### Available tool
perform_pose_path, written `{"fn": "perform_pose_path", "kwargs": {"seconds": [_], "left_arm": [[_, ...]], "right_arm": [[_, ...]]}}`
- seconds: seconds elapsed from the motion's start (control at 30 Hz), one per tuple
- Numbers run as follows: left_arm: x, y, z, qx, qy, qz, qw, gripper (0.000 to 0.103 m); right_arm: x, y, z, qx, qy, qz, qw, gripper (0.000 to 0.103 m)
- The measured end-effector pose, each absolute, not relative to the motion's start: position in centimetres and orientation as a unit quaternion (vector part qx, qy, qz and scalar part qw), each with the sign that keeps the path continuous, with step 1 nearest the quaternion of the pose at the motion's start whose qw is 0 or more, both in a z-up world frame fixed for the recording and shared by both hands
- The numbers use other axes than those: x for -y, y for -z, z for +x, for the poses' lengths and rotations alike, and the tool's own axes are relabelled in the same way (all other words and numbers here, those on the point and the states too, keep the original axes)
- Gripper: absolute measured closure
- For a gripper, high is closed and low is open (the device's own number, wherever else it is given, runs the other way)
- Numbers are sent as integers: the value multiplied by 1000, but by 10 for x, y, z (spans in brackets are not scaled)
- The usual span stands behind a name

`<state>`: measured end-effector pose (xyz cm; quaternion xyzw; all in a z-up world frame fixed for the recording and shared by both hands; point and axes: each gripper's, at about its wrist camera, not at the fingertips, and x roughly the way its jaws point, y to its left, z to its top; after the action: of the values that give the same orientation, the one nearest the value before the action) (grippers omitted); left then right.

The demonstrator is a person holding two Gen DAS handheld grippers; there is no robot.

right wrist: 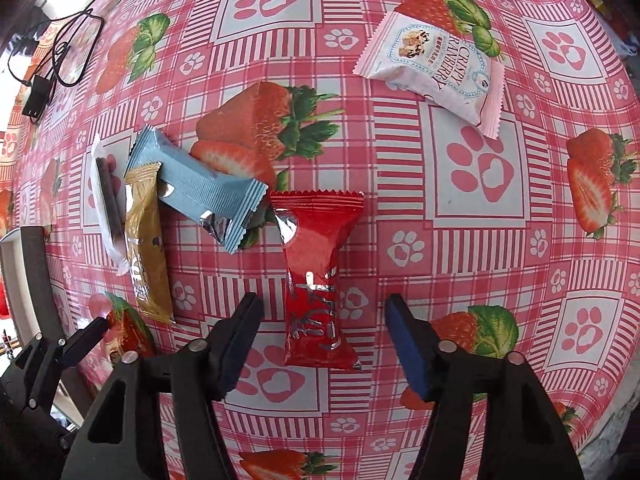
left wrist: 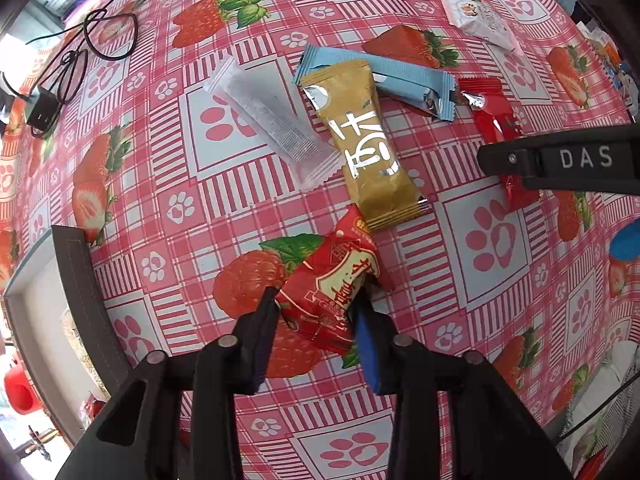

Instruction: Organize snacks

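The left gripper (left wrist: 314,308) pinches a crinkly red snack packet (left wrist: 334,284). The right gripper (right wrist: 322,316) stands open around a shiny red wrapper (right wrist: 316,276), which may slip sideways.

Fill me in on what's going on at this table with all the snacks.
A person is sorting wrapped snacks with two handheld grippers. The left gripper has pinched a red patterned packet. The right gripper stands open over a red foil bar, not touching it. Gold, blue, clear and white cranberry packets lie on the tablecloth.
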<state>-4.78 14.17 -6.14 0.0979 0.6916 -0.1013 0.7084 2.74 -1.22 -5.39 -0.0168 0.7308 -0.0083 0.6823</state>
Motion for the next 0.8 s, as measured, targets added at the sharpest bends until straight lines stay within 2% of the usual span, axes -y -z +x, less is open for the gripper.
{"fn": "perform_pose_path", "kwargs": {"seconds": [0.03,0.07,0.1,0.27,0.43,0.5,0.57,0.63,0.7,0.73,0.77,0.8], "left_arm": [[-144,61,-50,-693,100,98,707,75],[-147,62,-54,-696,98,95,705,75],[-154,61,-61,-699,93,89,703,75],[-185,64,-109,-718,82,60,689,75],[-192,66,-148,-719,89,78,685,72],[-188,67,-158,-718,94,89,684,69],[-181,68,-163,-720,93,93,682,58],[-175,70,-163,-719,86,101,682,53],[-169,67,-148,-718,79,113,682,39],[-169,66,-145,-717,76,117,683,35],[-173,64,-135,-714,75,120,686,30],[-173,62,-131,-711,74,122,689,28]], "right_arm": [[13,52,27,-730,5,-22,684,59],[14,51,26,-730,2,-25,683,71],[17,51,24,-733,0,-23,680,75],[30,51,-17,-743,-11,-21,669,75],[37,53,-70,-756,-19,-24,654,75],[38,55,-85,-760,-19,-22,650,75],[40,55,-94,-761,-17,-22,648,75],[41,55,-103,-761,-13,-17,648,75],[43,54,-105,-762,-9,-16,648,74],[40,55,-113,-761,-8,-19,648,72],[38,56,-114,-762,-7,-23,647,51],[34,54,-116,-760,-4,-27,650,20]]}}
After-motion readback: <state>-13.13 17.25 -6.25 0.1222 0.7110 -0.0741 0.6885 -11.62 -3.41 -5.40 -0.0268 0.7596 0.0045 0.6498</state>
